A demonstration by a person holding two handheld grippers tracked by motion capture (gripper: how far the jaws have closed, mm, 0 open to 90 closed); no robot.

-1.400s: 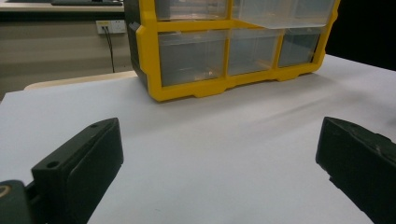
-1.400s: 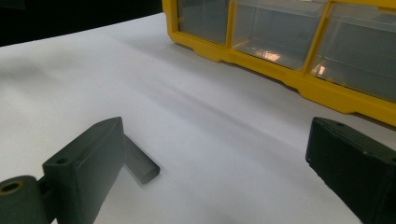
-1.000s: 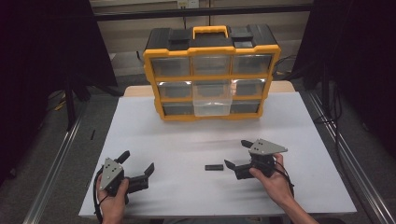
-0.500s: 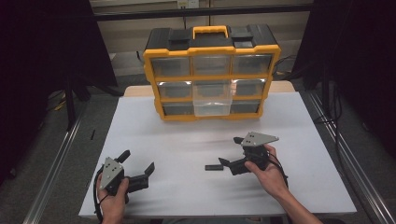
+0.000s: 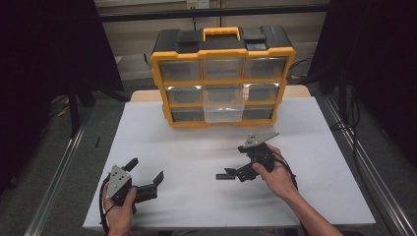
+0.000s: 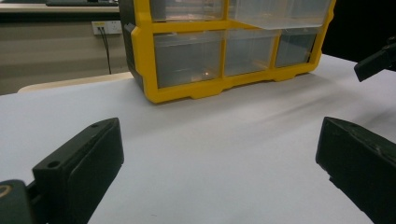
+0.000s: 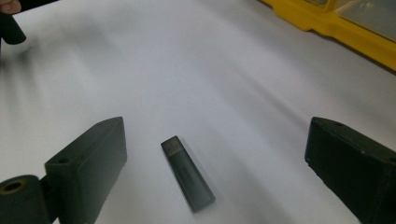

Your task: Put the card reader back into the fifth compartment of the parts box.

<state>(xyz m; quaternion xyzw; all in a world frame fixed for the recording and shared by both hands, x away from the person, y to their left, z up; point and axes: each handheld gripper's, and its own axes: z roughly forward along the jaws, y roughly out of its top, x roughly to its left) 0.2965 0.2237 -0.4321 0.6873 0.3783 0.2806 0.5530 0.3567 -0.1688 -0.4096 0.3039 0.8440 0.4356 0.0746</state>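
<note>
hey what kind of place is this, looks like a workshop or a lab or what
Probably a lab or test bench rather than a home: a plain white table ringed by black curtains, a yellow plastic organiser with clear drawers, and a wall socket with cables behind.

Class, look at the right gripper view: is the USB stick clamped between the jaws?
No, the USB stick lies free on the table between the open right gripper jaws.

right gripper (image 5: pixel 236 174): moved left and nearer the USB stick (image 5: pixel 224 176), jaws now wide either side of it
right hand (image 5: pixel 278 174): followed leftward
</note>
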